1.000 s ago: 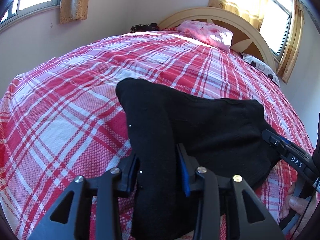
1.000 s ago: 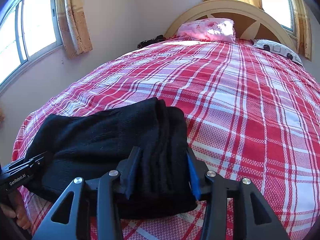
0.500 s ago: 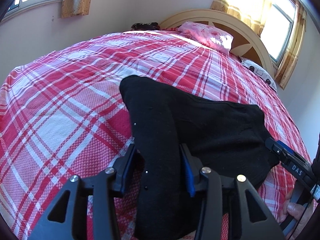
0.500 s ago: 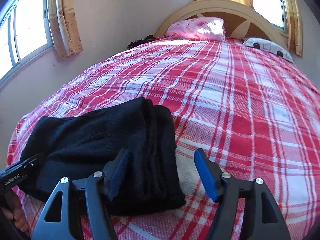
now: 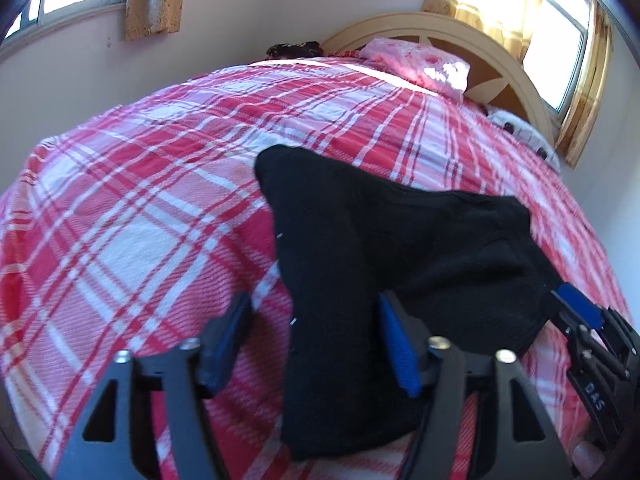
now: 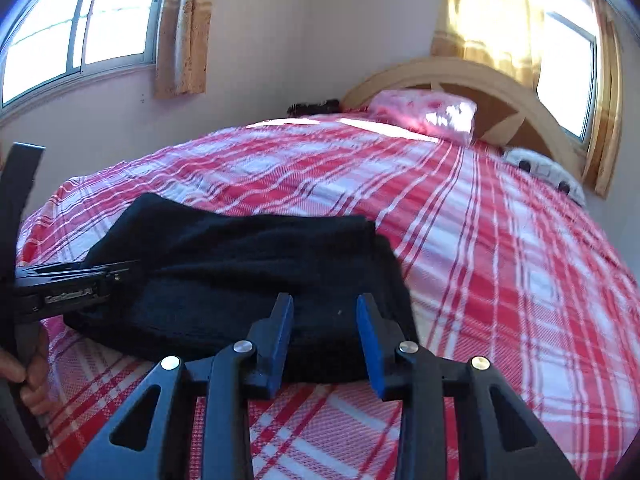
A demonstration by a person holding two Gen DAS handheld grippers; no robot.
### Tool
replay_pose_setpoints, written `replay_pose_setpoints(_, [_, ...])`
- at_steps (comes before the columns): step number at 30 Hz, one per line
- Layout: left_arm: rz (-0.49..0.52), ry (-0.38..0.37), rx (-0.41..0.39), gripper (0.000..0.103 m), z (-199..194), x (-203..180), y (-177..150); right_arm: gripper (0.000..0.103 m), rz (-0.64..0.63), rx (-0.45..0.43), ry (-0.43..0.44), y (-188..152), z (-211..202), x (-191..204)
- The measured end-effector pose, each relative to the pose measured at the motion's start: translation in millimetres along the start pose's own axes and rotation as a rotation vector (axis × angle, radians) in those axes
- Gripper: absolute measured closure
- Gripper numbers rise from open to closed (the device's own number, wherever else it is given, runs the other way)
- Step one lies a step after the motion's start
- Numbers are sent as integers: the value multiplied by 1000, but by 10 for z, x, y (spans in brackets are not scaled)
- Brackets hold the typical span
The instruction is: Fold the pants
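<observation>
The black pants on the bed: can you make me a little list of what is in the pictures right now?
pants: black pants, folded in a bundle, on the bedspread
bedspread: red plaid bedspread
left gripper: left gripper, open, jaws either side of the fabric
right gripper: right gripper, open, at the near edge
pillow: pink pillow by the headboard

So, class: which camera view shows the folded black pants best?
The right wrist view: the pants lie nearly whole on the plaid bedspread, folded edges visible. In the left wrist view, the left gripper covers their near end.
</observation>
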State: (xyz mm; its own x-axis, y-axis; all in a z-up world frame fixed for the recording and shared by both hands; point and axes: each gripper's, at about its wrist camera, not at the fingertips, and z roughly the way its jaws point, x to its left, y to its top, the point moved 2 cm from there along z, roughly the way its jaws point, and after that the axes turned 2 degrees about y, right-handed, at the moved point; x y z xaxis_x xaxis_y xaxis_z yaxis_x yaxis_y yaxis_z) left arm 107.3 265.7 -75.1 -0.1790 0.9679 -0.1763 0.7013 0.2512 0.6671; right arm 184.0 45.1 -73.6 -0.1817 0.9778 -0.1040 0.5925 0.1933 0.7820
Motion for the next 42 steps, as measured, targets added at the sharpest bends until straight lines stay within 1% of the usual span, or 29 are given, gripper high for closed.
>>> replay_pose_setpoints(2, [-6, 4, 6, 25, -59, 27, -44, 68, 16, 75, 6, -103, 157, -31])
replay_pose_setpoints(3, [-15, 1, 9, 25, -91, 47, -71, 68, 27, 91, 9, -143, 202, -59])
replay_pose_setpoints(5, [-18, 5, 13, 24, -138, 64, -119, 68, 35, 85, 16, -137, 196, -79])
replay_pose_setpoints(8, [-13, 24, 22, 22, -192, 78, -188, 67, 16, 82, 1, -161, 197, -48])
replay_pose_setpoints(12, [-31, 36, 49, 17, -255, 124, -292, 63, -6, 91, -5, -173, 193, -11])
replay_pose_setpoints(14, [-20, 43, 52, 17, -304, 119, -354, 60, -21, 109, -12, -197, 157, 24])
replay_pose_setpoints(16, [-1, 56, 59, 17, -344, 98, -401, 53, -16, 146, -10, -254, 104, 38])
replay_pose_setpoints(18, [6, 55, 74, 17, -379, 76, -437, 53, 36, 200, 17, -353, 41, 16])
replay_pose_setpoints(19, [12, 58, 85, 17, -388, 60, -458, 53, 71, 205, 31, -400, -21, -2])
replay_pose_setpoints(23, [44, 70, 79, 17, -471, -21, -534, 53, 186, 151, 62, -503, -387, -59])
replay_pose_setpoints(26, [60, 62, 68, 17, -556, -98, -582, 51, 266, 113, 96, -559, -647, -67])
replay_pose_setpoints(28, [81, 56, 53, 17, -634, -181, -613, 49, 327, 101, 109, -609, -789, -83])
replay_pose_setpoints(30, [105, 57, 37, 17, -700, -254, -633, 49, 382, 97, 100, -645, -877, -123])
replay_pose_setpoints(32, [125, 54, 17, 17, -772, -326, -634, 49, 421, 86, 117, -685, -988, -147])
replay_pose_setpoints(33, [134, 53, 4, 17, -814, -365, -635, 49, 432, 78, 124, -691, -1041, -161])
replay_pose_setpoints(35, [149, 49, -10, 17, -882, -434, -626, 49, 429, 57, 110, -683, -1159, -174])
replay_pose_setpoints(39, [187, 43, -63, 17, -1065, -568, -604, 48, 367, 21, 73, -640, -1402, -178])
replay_pose_setpoints(41, [203, 47, -84, 16, -1130, -620, -597, 48, 342, -20, 52, -611, -1559, -197])
replay_pose_setpoints(42, [208, 54, -93, 14, -1166, -647, -588, 47, 339, -46, 37, -592, -1638, -216])
